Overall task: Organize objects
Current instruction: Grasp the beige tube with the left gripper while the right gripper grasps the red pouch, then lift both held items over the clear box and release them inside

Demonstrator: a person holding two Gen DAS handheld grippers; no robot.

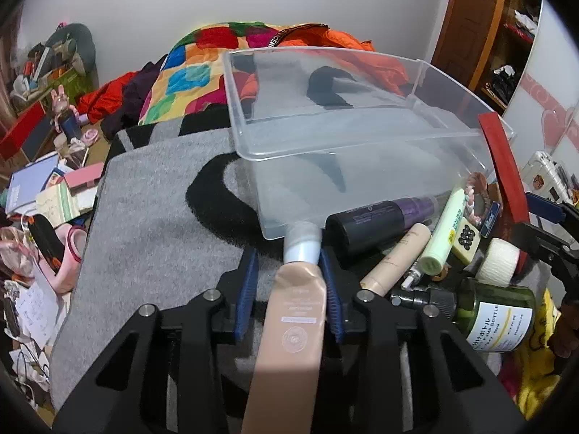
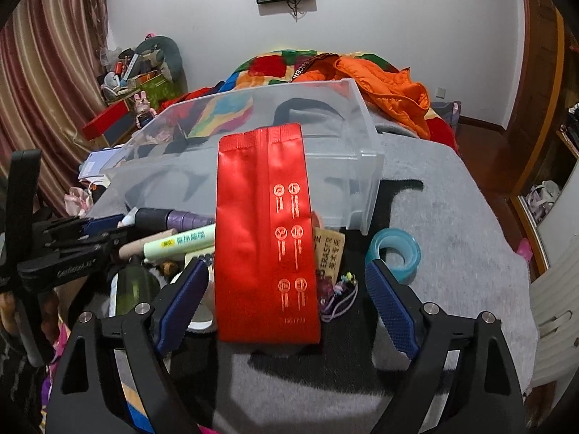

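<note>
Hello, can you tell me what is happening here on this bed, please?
A person is tidying small toiletries with two hand-held grippers. The left gripper has a beige tube between its pads, cap toward the clear plastic bin, which holds nothing yet. The right gripper is open around an upright red foil pouch, not pressing it. Other bottles and tubes lie in a pile beside the bin on the grey blanket.
</note>
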